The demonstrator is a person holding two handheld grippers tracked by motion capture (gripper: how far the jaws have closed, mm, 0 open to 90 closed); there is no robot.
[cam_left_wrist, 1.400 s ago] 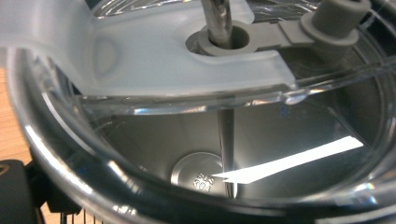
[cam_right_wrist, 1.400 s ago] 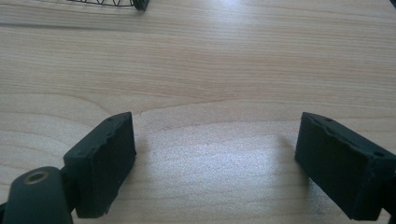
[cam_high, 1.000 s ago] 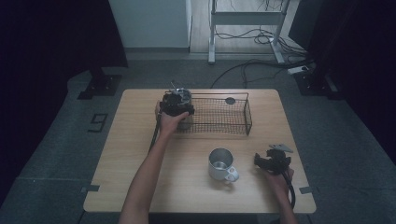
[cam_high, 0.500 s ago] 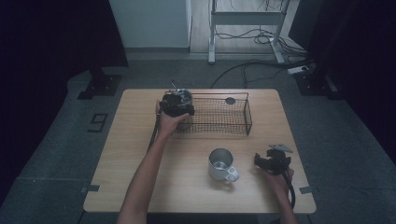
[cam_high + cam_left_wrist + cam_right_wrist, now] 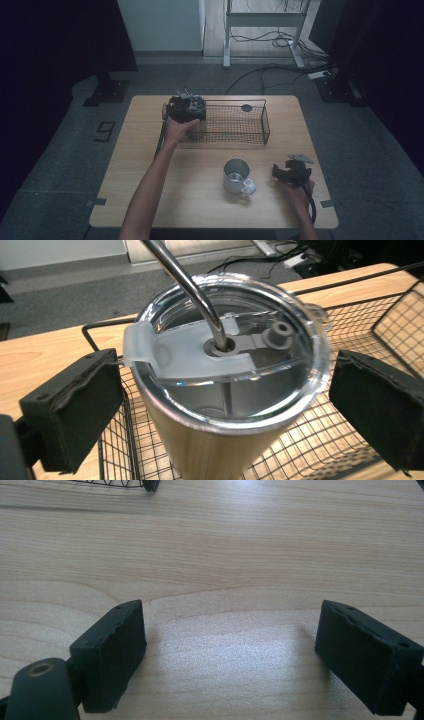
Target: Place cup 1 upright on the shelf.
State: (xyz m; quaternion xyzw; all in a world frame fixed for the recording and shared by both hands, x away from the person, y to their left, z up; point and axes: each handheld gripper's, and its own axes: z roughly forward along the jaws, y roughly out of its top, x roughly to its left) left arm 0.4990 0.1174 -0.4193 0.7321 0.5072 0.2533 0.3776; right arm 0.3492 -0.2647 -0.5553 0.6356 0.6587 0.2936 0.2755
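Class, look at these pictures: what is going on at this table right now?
A person works at a wooden table with a gripper in each hand. The left gripper has just opened around a lidded tumbler with a metal straw, standing in the wire basket; its pads are clear of the cup. The right gripper rests open over bare wood, near a metal mug.

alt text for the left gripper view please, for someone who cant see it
A steel tumbler with a clear lid and a metal straw stands in a black wire basket on a wooden table. The left gripper has just opened, and its two black jaws flank the tumbler without touching it.
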